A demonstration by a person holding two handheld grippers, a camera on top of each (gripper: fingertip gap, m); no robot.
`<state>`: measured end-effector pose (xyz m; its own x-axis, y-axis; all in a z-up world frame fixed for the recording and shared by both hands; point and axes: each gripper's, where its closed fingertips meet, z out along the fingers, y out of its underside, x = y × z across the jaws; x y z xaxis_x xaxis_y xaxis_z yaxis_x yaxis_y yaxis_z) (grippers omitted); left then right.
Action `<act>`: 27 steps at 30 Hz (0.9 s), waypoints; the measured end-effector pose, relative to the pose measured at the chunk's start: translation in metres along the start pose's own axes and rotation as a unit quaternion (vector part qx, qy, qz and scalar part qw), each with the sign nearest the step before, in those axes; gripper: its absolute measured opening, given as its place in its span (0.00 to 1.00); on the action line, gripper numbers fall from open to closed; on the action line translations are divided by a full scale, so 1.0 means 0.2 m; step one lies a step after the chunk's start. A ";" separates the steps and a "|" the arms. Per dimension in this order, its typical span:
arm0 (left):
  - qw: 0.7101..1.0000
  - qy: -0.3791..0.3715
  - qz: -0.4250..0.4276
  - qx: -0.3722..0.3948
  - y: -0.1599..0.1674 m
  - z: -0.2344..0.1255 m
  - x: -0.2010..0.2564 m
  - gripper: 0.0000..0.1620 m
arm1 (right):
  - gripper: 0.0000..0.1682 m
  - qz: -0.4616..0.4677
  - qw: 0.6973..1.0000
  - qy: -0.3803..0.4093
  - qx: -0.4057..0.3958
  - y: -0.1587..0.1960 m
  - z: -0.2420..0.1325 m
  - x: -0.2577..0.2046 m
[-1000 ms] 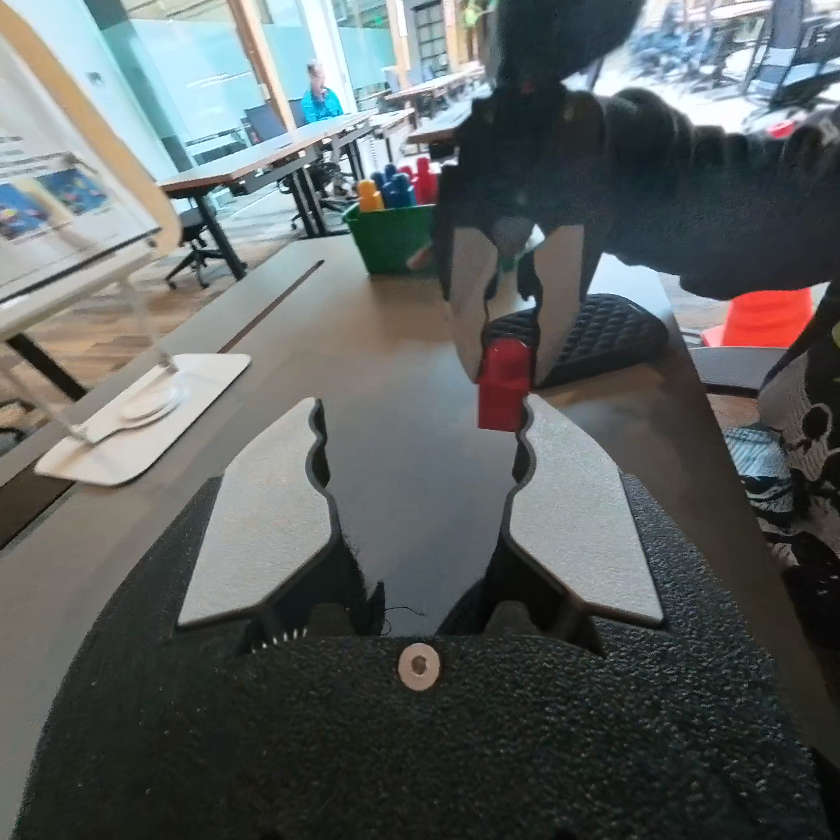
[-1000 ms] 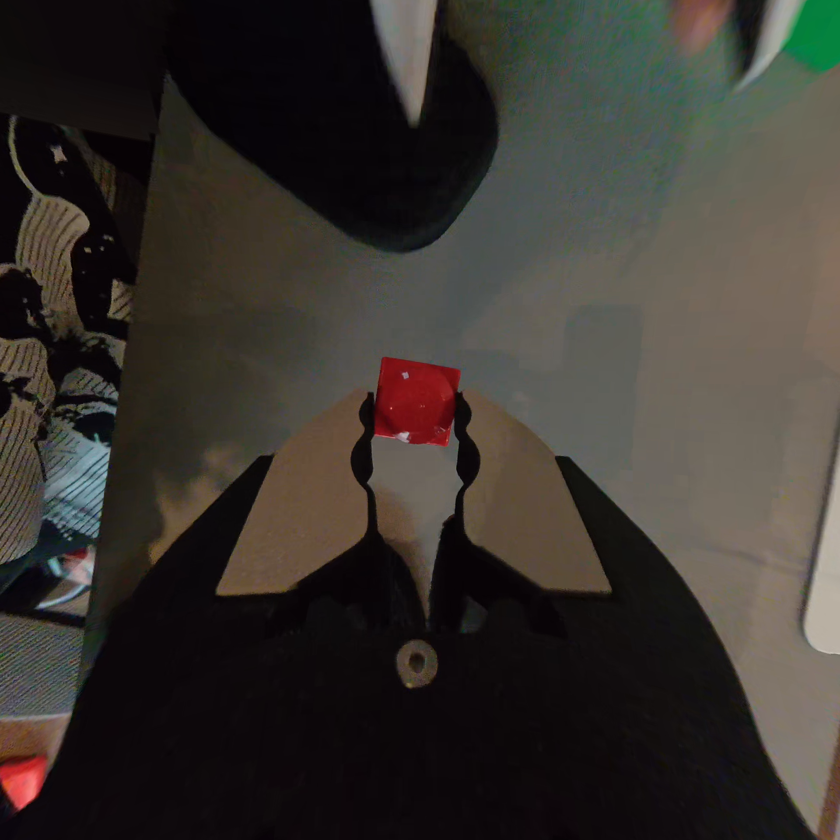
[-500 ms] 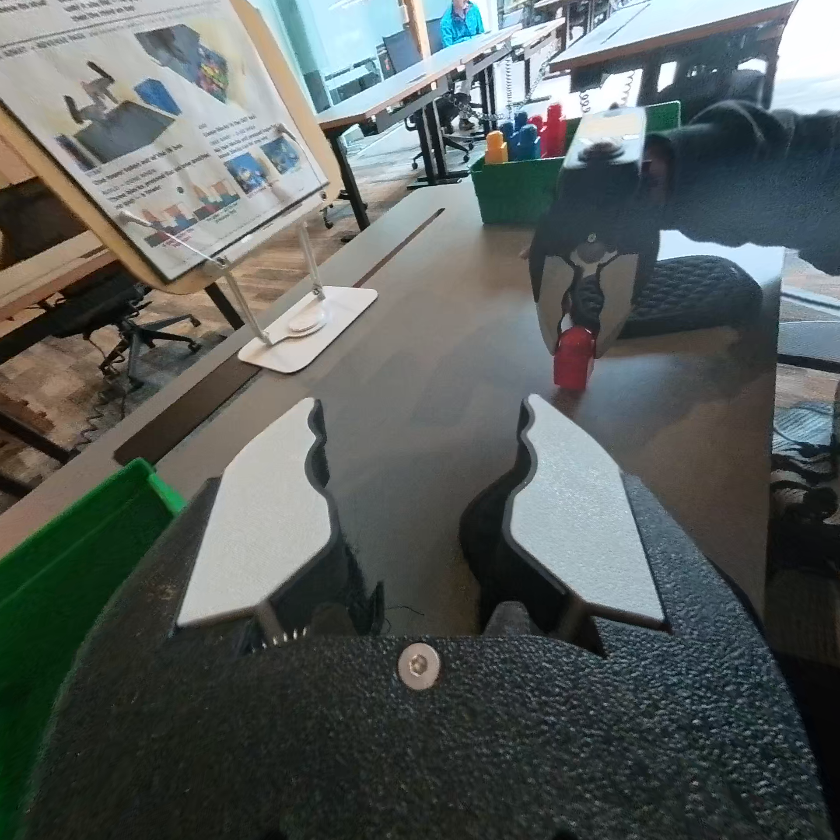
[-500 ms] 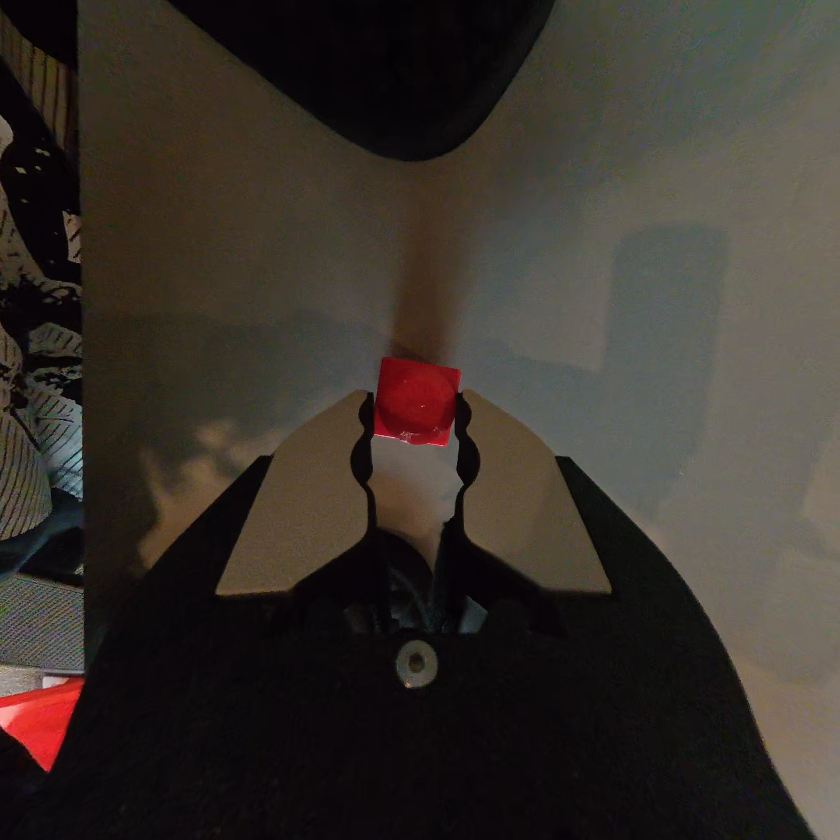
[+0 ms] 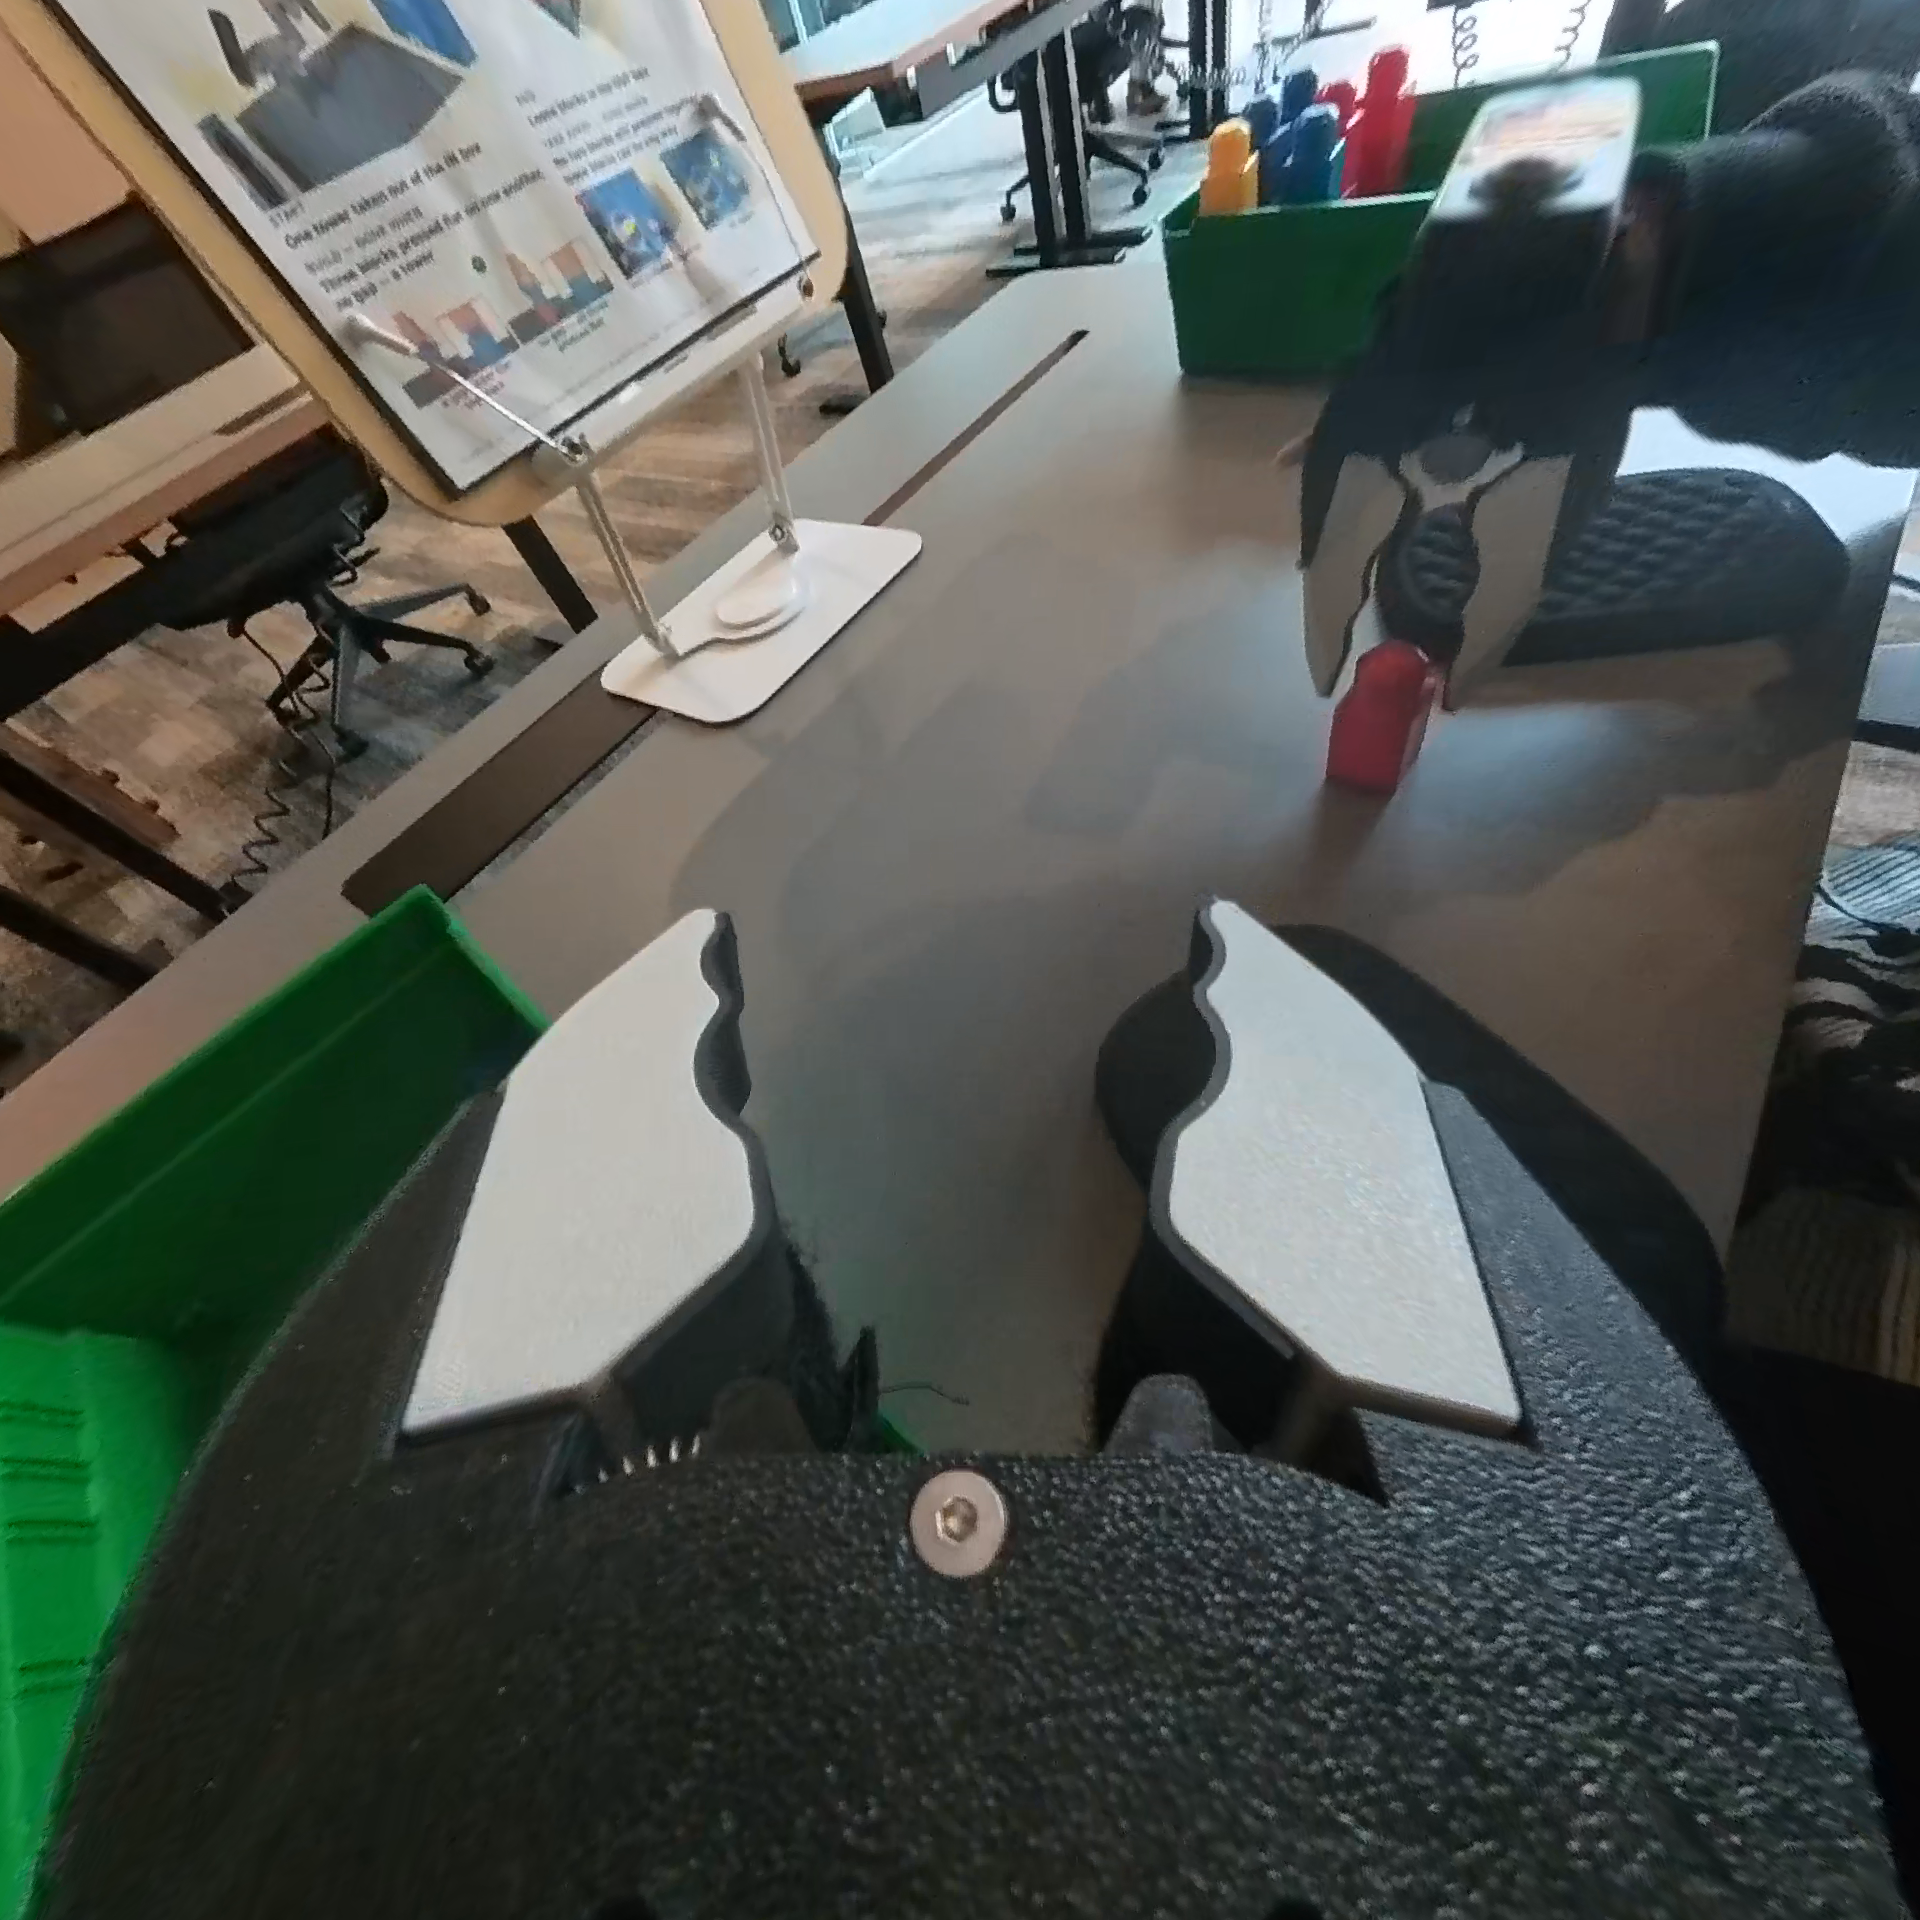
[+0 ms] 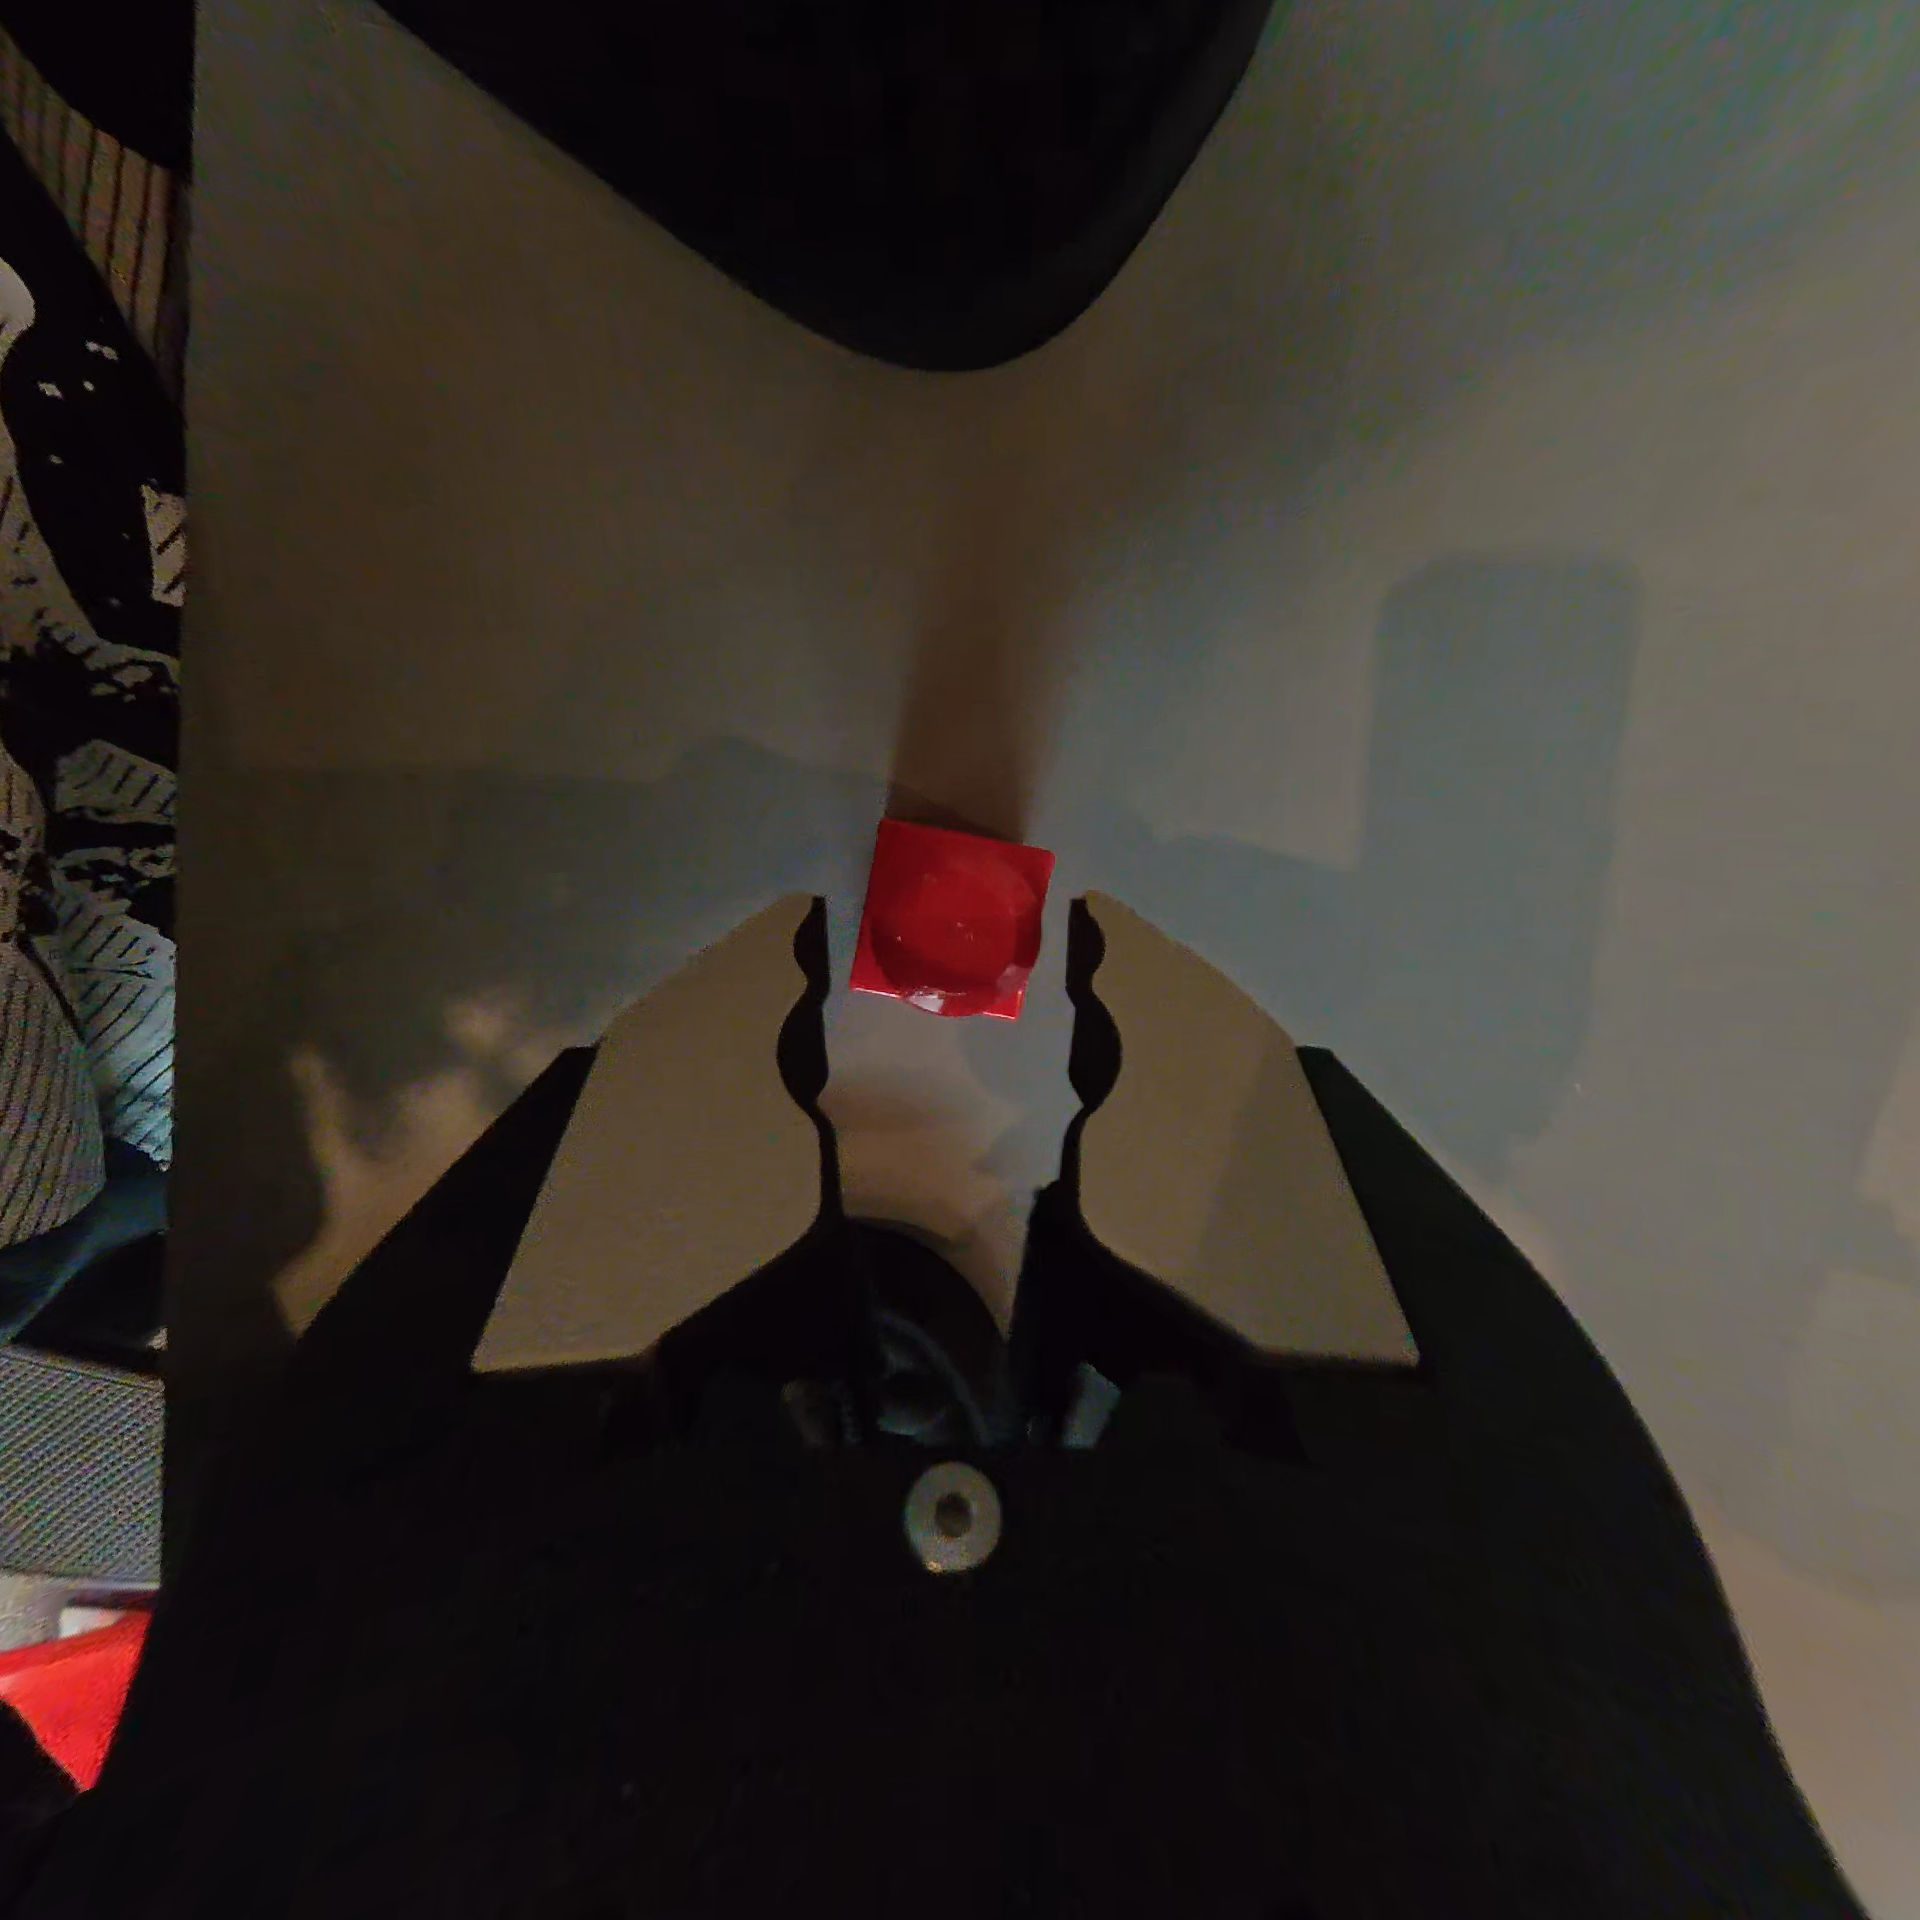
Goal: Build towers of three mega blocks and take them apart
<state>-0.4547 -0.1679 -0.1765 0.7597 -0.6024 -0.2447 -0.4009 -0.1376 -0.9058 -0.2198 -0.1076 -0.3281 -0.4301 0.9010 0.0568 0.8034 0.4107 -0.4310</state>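
Note:
A red mega block (image 5: pixel 1374 717) stands upright on the dark table (image 5: pixel 987 727). In the right wrist view the red block (image 6: pixel 951 921) is seen from above, with a gap on each side between it and the fingers. My right gripper (image 6: pixel 948 914) is open around the block's top; it also shows in the left wrist view (image 5: pixel 1392 665), pointing down over the block. My left gripper (image 5: pixel 961 935) is open and empty, low over the near part of the table, well back from the block.
A green bin (image 5: pixel 1278 281) with red, blue and orange blocks stands at the far end. Another green bin (image 5: pixel 229 1132) sits at my near left. A white stand (image 5: pixel 758 634) holds an instruction sheet (image 5: pixel 499 197). A black padded rest (image 5: pixel 1662 561) lies behind the block. The gap from one gripper's tips to the other's is roughly 30 cm.
My right gripper has opened and let go of the red block, which now stands on the table. My left gripper has drawn back and leftward, beside the near green bin.

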 end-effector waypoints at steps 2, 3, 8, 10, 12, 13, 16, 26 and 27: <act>1.000 -0.004 0.002 -0.020 0.03 -0.02 -0.02 0.51 | 0.28 0.006 1.000 0.006 0.014 -0.01 -0.03 0.00; 0.999 -0.007 0.003 -0.034 0.05 -0.04 -0.05 0.51 | 0.29 0.011 1.000 0.013 0.023 -0.02 -0.05 0.01; 0.992 -0.046 -0.002 -0.113 0.17 -0.17 -0.26 0.50 | 0.32 0.043 0.994 0.066 0.074 0.01 -0.17 0.05; 0.986 -0.055 -0.010 -0.155 0.24 -0.23 -0.36 0.50 | 0.32 0.057 0.990 0.083 0.095 0.03 -0.22 0.06; 0.978 -0.064 -0.026 -0.196 0.32 -0.27 -0.45 0.50 | 0.32 0.070 0.987 0.098 0.106 0.06 -0.27 0.06; 0.974 -0.064 -0.036 -0.212 0.36 -0.28 -0.49 0.50 | 0.32 0.075 0.986 0.105 0.106 0.09 -0.29 0.06; 0.958 -0.051 -0.046 -0.279 0.49 -0.28 -0.57 0.50 | 0.32 0.087 0.983 0.121 0.106 0.13 -0.33 0.06; 0.855 0.052 0.019 -0.516 0.91 -0.38 -0.66 0.40 | 0.32 0.090 0.982 0.136 0.092 0.17 -0.39 0.02; 0.845 0.057 0.031 -0.531 0.93 -0.39 -0.67 0.39 | 0.32 0.089 0.982 0.136 0.094 0.17 -0.39 0.02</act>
<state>-0.6720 -0.1742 -0.2856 0.6904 -0.6981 -0.1898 -0.7176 -0.6941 -0.0573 -0.1617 -0.0793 -0.2723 -0.1430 0.9707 0.1932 0.7552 0.2332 -0.6126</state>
